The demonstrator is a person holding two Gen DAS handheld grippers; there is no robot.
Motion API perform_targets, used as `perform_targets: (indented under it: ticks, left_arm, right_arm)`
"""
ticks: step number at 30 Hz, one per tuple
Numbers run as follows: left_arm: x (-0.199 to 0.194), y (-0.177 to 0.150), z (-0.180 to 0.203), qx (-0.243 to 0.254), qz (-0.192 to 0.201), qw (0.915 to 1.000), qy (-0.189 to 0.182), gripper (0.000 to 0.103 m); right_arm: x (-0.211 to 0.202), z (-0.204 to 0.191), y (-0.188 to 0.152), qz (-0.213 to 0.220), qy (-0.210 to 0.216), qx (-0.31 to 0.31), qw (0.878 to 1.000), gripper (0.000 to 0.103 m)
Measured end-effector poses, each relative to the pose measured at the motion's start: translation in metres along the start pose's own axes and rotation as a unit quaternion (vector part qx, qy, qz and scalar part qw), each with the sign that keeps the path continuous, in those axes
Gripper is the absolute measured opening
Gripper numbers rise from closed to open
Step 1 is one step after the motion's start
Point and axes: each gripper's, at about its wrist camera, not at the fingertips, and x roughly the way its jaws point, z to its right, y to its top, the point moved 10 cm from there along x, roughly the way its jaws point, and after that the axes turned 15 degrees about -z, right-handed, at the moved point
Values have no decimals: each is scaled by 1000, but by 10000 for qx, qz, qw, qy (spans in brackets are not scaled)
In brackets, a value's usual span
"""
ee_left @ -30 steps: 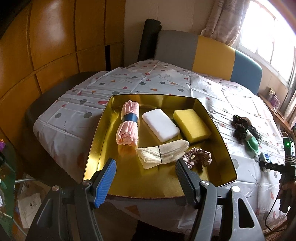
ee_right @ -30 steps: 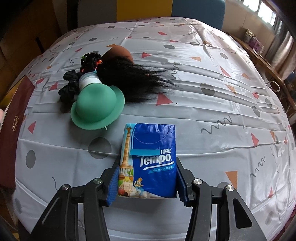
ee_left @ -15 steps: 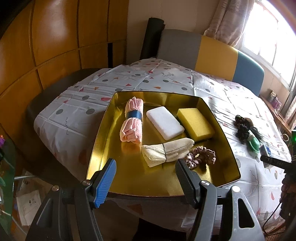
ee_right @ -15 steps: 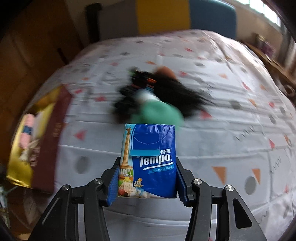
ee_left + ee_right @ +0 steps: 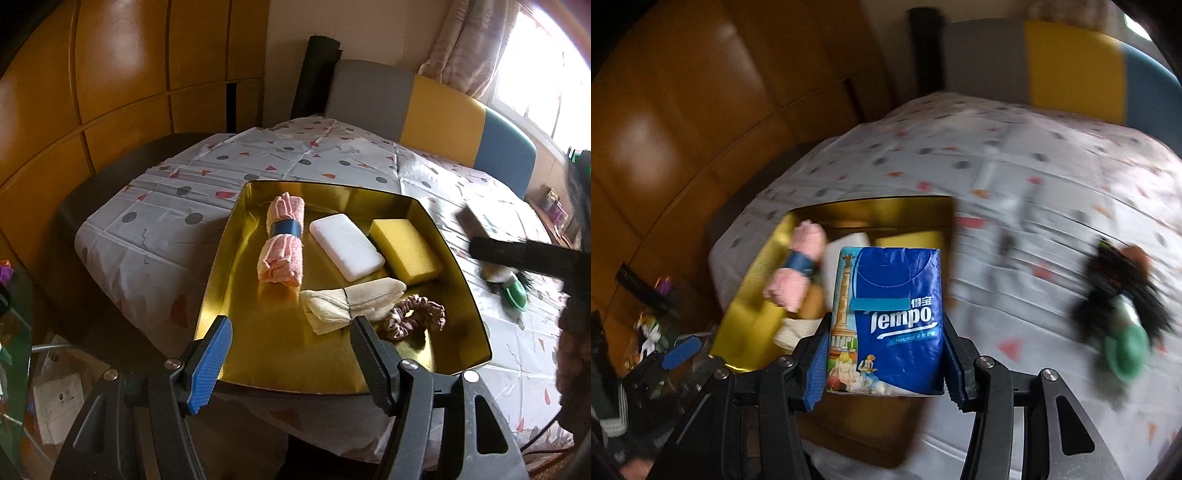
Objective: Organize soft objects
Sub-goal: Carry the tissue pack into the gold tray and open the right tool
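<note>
Gold tray [image 5: 221,266] fills the middle of the left wrist view, set on the surface under a pale tablecloth [image 5: 155,221] printed with dots and triangles. Inside the tray lie a rolled pink towel [image 5: 282,242] with a blue band, a white sponge block [image 5: 346,245] just beside it, a yellow sponge [image 5: 406,251] to the right of that, a folded cream cloth [image 5: 351,304] nearer the camera, and a brown scrunchie [image 5: 413,319] touching the cloth's right end. The left gripper [image 5: 291,354] hangs at the tray's near edge with its jaws wide apart and nothing between them. At the right of the tray, above the cloth, a blurred dark bar crosses the view, partly covering a green round object [image 5: 515,293].

From the right wrist, the right gripper [image 5: 884,354] has its jaws clamped on the two sides of a blue Tempo tissue pack [image 5: 890,325], held upright and off the surface. Behind the pack, blurred, the gold tray [image 5: 753,295] shows with the pink towel [image 5: 798,273] in it; the pack hangs in front of the tray's right part, though whether it is over the tray cannot be told. Well to the right on the tablecloth [image 5: 997,166] lie a clump of black hair [image 5: 1123,295] and the green round object [image 5: 1128,349]. Low at the left, the left gripper [image 5: 679,354] is in view as a blurred blue pad.
</note>
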Motion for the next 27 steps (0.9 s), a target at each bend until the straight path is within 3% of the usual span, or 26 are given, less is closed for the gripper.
perform_targets:
  ticks: [7, 13, 17, 20, 27]
  left_arm:
    - [5, 1, -14, -139, -54, 9999, 47, 67]
    - [8, 0, -26, -250, -92, 9996, 69, 67]
    - [9, 0, -30, -334, -98, 9994, 66, 67]
    - [8, 0, -29, -315, -84, 9994, 59, 67]
    - [3, 0, -16, -166, -45, 9998, 27, 67]
  right_arm:
    - [66, -51, 30, -451, -86, -440, 9980, 53]
    - [113, -64, 25, -1015, -269, -665, 9922, 59]
    - [105, -59, 21, -906, -113, -534, 9944, 73]
    - [86, -53, 18, -714, 14, -451, 9964, 76]
    - [40, -21, 6, -206, -119, -198, 9995, 79]
